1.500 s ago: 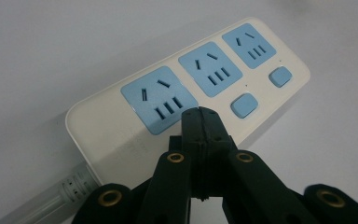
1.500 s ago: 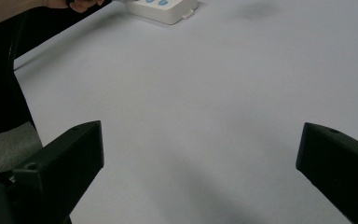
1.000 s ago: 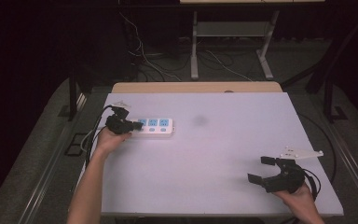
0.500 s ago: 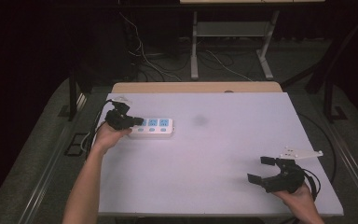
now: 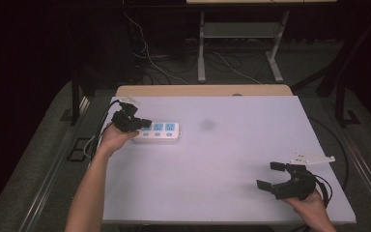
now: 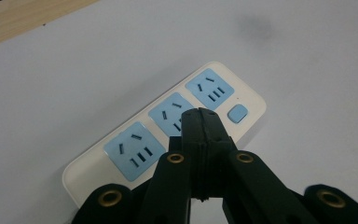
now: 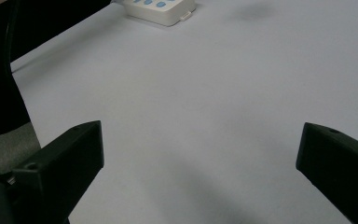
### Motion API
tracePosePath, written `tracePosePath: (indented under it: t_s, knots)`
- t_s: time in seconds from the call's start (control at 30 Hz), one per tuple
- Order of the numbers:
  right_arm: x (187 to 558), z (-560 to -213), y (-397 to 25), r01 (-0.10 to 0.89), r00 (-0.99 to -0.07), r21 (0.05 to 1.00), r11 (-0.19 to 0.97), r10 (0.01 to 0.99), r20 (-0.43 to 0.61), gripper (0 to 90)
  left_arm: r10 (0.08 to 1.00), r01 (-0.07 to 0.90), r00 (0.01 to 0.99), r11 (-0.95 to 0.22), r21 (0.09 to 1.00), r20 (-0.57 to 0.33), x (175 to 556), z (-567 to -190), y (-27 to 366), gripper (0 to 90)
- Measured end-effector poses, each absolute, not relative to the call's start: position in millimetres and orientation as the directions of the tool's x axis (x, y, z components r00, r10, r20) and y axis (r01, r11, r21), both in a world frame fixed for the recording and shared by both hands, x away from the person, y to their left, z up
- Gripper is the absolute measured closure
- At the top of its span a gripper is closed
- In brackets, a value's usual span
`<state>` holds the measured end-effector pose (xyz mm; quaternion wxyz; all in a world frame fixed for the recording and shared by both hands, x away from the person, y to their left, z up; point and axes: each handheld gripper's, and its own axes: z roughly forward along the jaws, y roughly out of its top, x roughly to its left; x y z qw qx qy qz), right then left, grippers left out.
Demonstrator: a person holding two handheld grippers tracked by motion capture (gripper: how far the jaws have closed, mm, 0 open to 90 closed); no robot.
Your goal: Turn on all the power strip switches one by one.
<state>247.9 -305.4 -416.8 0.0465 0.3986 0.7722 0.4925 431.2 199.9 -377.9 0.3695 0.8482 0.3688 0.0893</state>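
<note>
Directly under left gripper (image 6: pixel 200 114): power strip (image 5: pixel 157 131), flat on bench (image 5: pixel 212 159) near its far-left corner, long axis parallel to far edge. Jaws pressed together, tip over middle socket, pointing toward button end. Right gripper (image 5: pixel 273 176) well apart from strip, jaws wide apart, holding nothing.

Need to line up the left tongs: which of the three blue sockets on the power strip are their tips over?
The middle socket of the power strip. The shut left tongs cover its lower right part, while the sockets on either side, one beside the small blue button, show whole.
</note>
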Motion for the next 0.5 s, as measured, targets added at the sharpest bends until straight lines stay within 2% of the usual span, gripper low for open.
tracePosePath:
  t_s: [0.5]
  knots:
    - [248, -417, -306, 0.57, -0.68, 0.798, 0.199, 0.659, 0.321, 0.5, 0.677, 0.563, 0.724, -0.47, 0.68, -0.131, 434, -387, 188, 89.1]
